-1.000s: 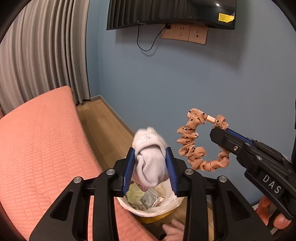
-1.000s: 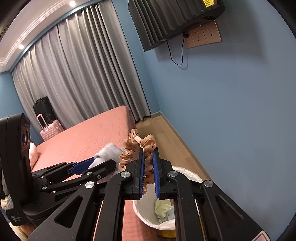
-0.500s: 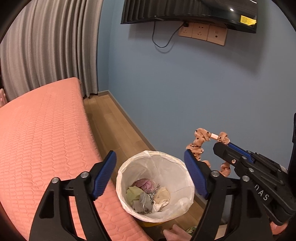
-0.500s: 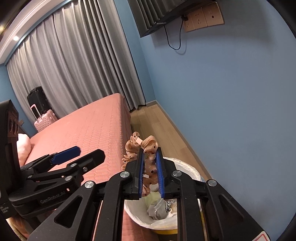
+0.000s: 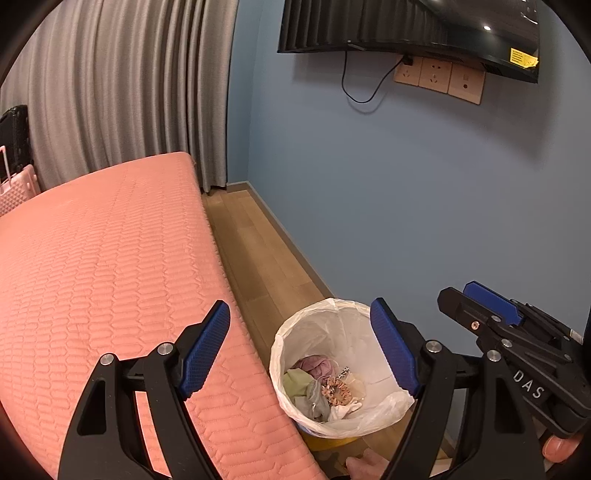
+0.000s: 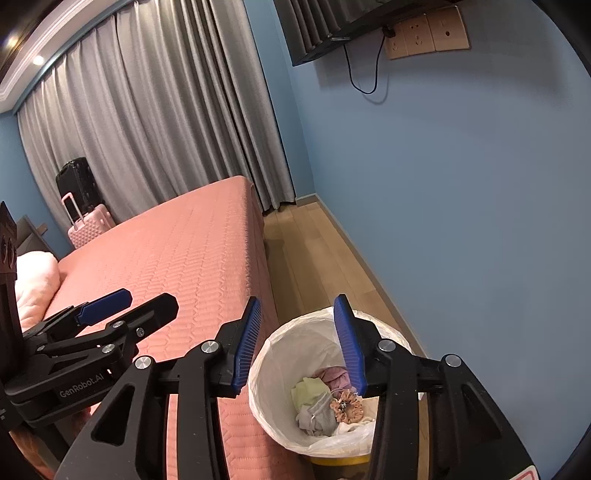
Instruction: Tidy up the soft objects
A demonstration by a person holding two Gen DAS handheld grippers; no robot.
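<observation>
Hanging above the waste bin, the left tool [image 5: 300, 349] stands released, its blue-padded fingers [image 5: 206, 347] spread wide with nothing between them; one pad sits over the edge of the bed, the other over the right rim of the bin. The right tool [image 6: 300, 341] is likewise released and bare, its pads parted on either side of the bin's far rim in its own view, and it shows at the right edge of the left wrist view. Below both, the waste bin [image 5: 291, 373] stands on the wooden floor [image 5: 258, 254] right against the side of the bed, lined with a white plastic bag [image 6: 295, 339] over a yellow body. Inside lies a small heap of soft things: a tan spotted scrunchie [image 6: 347, 405] on top toward the right, a grey sock [image 6: 319, 413] just left of it, a pale green cloth [image 6: 308, 391] behind the sock, and a pink cloth [image 6: 334, 376] at the far side. The bed [image 5: 103, 266], covered in a quilted salmon spread, fills the left of the scene. Far left by the grey curtain [image 6: 155, 122] stand a pink suitcase [image 6: 88, 223] and a black one. On the blue wall [image 5: 406, 184] a dark television [image 5: 406, 26] hangs above a row of sockets [image 5: 439, 79]. A fingertip [image 5: 559, 448] shows under the right tool.
</observation>
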